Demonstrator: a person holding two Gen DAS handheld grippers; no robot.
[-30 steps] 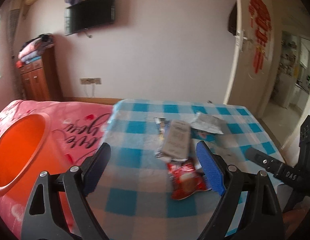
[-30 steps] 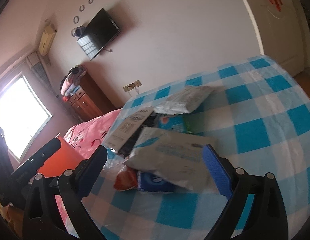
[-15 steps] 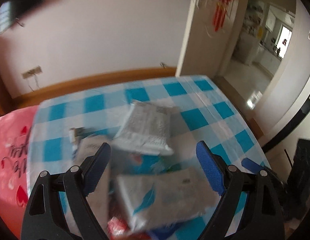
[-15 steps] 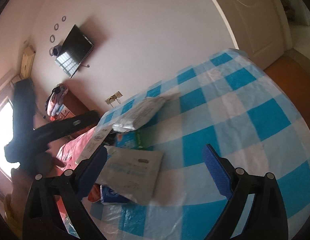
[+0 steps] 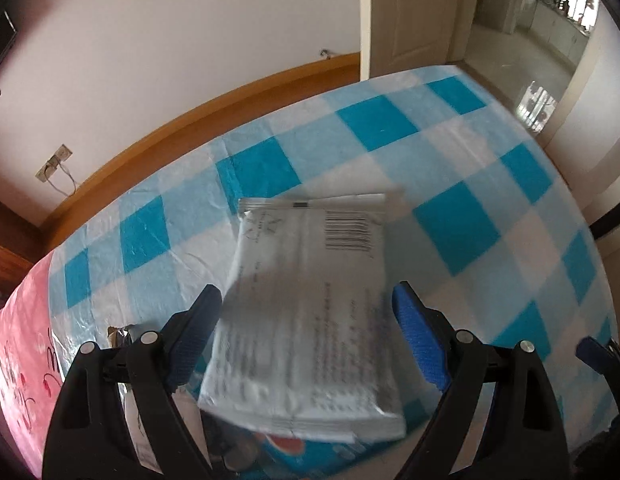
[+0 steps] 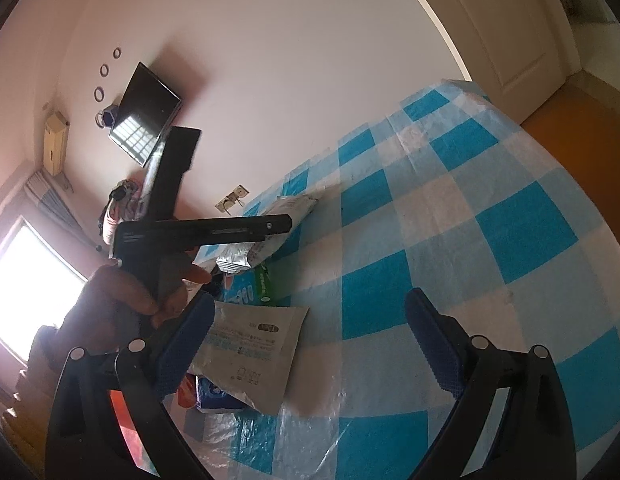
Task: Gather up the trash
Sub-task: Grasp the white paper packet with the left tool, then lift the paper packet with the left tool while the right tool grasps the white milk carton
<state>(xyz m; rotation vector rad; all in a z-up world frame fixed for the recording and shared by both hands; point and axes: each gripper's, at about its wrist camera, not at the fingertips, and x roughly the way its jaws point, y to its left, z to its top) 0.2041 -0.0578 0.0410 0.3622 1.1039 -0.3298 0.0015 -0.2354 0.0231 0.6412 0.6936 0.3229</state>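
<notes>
A pile of wrappers lies on the blue-and-white checked tablecloth (image 5: 450,216). On top is a silver packet (image 5: 310,300) with a barcode. My left gripper (image 5: 305,332) points steeply down over it, open, the packet lying between its blue fingers. Under it a blue packet (image 5: 293,448) peeks out. In the right wrist view a hand (image 6: 121,296) holds the left gripper above the silver packet (image 6: 265,244). My right gripper (image 6: 310,336) is open and empty over the cloth. A flat grey packet (image 6: 249,356) lies by its left finger, over a blue one (image 6: 213,396).
A pink bedspread (image 5: 17,360) borders the cloth on the left. A green-and-blue packet (image 6: 257,284) sits mid-pile. Something orange (image 6: 121,428) shows low behind my right gripper's left finger. The cloth's right half (image 6: 490,240) is bare. A door (image 6: 510,32) stands beyond.
My left gripper swung right and down, away from the orange bin, until the silver packet lay between its fingers. The right gripper drifted right, off the grey packet.
</notes>
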